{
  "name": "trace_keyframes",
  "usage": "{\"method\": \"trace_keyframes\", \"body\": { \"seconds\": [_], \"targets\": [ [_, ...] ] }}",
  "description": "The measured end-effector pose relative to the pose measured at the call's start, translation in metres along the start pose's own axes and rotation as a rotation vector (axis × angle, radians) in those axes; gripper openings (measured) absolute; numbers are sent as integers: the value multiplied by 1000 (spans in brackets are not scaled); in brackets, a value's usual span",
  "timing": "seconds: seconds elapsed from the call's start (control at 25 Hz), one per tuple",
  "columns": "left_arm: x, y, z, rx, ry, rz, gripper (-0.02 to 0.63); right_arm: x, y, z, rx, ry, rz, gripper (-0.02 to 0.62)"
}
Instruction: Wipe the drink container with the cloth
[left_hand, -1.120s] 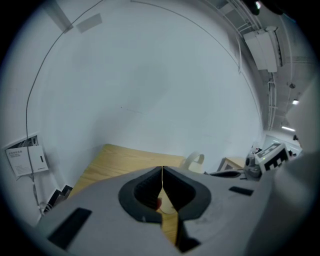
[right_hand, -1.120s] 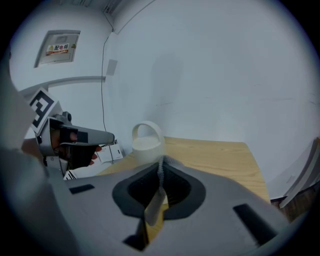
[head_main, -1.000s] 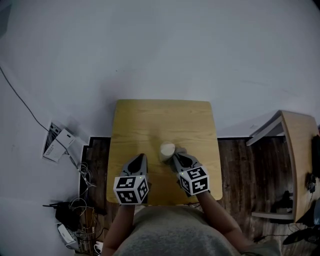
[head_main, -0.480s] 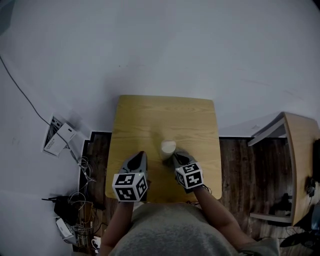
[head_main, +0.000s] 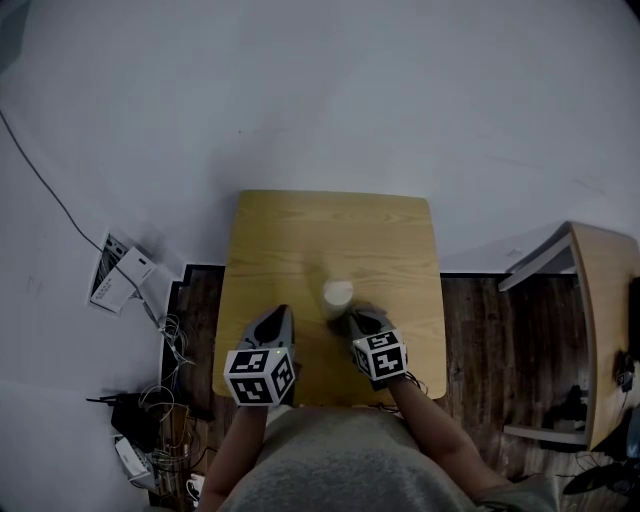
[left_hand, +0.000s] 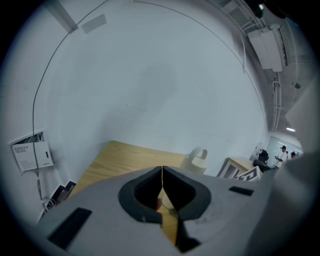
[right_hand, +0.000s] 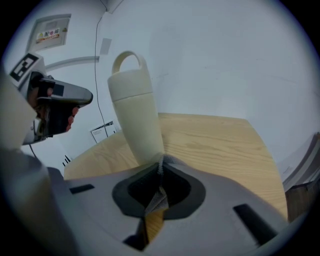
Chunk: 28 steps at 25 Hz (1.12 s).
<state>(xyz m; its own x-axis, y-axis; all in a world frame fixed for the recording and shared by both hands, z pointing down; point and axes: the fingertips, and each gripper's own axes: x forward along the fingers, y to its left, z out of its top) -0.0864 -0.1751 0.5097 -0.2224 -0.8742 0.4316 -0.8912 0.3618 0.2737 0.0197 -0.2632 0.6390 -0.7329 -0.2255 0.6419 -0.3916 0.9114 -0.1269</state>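
right gripper (right_hand: 160, 167): jaws clamped on the cloth (right_hand: 156, 197); grey mesh fabric pinched in the seam, a fold bunched in the throat behind the tips, a sliver poking out the front; that front edge sits right at the lower wall of the drink container (right_hand: 136, 117), touching or just off it, can't tell which; container is a tall cream tumbler, lid on, loop handle on top, upright on the wooden table (right_hand: 220, 145)

left gripper (left_hand: 162, 169): jaws fully together, nothing between them; held to the left of the container and apart from it, tips aimed across the table toward the wall; in the left gripper view the container shows just right of the jaw line, handle up

head view: container stands in the near half of the table, roughly centred left to right, between the two grippers and just ahead of their tips; right gripper close beside it, left gripper a bit further off; both marker cubes sit over the near table edge; table's far edge is against a white wall (head_main: 330, 100); dark wood floor (head_main: 500, 340) on either side; papers (head_main: 118, 278) and loose cables (head_main: 165, 400) at left; second wooden table (head_main: 603, 320) at far right
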Motion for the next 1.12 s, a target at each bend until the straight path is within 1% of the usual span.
{"method": "trace_keyframes", "body": {
  "seconds": [0.24,0.48,0.68,0.8,1.12],
  "targets": [
    [3,2,0,1,5,-13,3,-33,-4,17,58,-92,-60,9],
    [5,6,6,10,9,-52,3,-71,13,46,73,-203,-101,9],
    [6,12,9,31,32,-109,3,-94,34,68,65,-276,-147,9],
    [8,18,11,42,48,-143,3,-102,47,78,78,-307,-171,9],
    [7,25,27,79,72,-243,3,-96,72,102,124,-351,-229,9]
  ]
}}
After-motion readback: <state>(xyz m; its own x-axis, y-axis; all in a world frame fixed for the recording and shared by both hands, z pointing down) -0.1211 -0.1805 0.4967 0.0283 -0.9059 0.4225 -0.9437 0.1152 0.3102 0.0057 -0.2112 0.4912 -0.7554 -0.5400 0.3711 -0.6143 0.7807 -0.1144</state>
